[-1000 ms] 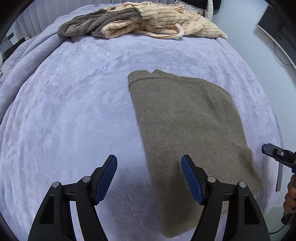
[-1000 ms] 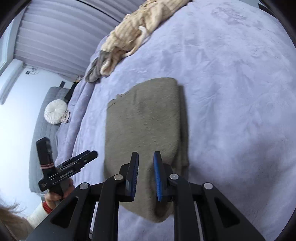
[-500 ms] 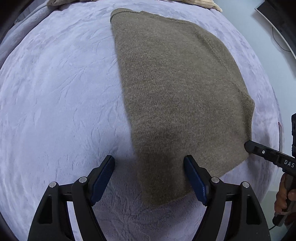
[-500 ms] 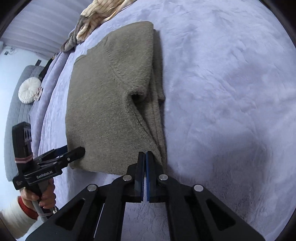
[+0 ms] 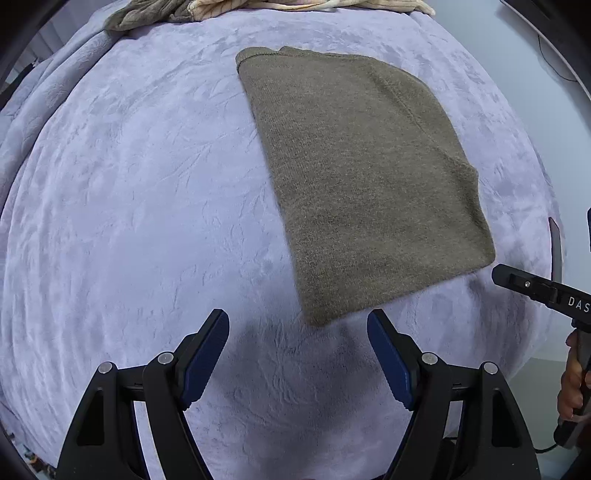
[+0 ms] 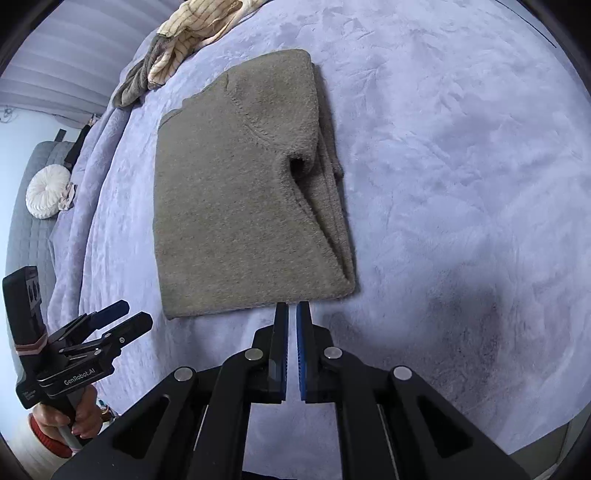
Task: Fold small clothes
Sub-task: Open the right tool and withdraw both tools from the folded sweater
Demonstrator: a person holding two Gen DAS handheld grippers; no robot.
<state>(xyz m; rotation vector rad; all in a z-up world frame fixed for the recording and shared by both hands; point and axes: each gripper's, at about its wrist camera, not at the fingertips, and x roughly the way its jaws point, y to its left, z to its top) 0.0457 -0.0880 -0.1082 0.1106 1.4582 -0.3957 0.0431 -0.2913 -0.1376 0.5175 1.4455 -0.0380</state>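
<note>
An olive-brown knitted sweater (image 5: pixel 362 177) lies folded flat on the lilac bed cover (image 5: pixel 147 184). Its near left corner sits just ahead of my left gripper (image 5: pixel 297 317), which hangs open above the cover with nothing between its blue pads. In the right wrist view the sweater (image 6: pixel 240 206) shows a folded-in sleeve along its right side. My right gripper (image 6: pixel 292 306) hovers at the sweater's near edge. Its jaws are just opening from shut, a thin slit apart and holding nothing. Each gripper shows in the other's view: the right gripper (image 5: pixel 517 282) and the left gripper (image 6: pixel 125 317).
A cream striped garment (image 6: pixel 199 22) and a grey-brown one (image 6: pixel 136 85) lie heaped at the bed's far end. A grey sofa with a round white cushion (image 6: pixel 46 197) stands beyond the bed's left side. The bed edge runs close behind both grippers.
Both grippers swung in over the sweater, then drew back to its near edge. The right jaws went from a small gap to shut, then a thin slit. The sweater lies as before.
</note>
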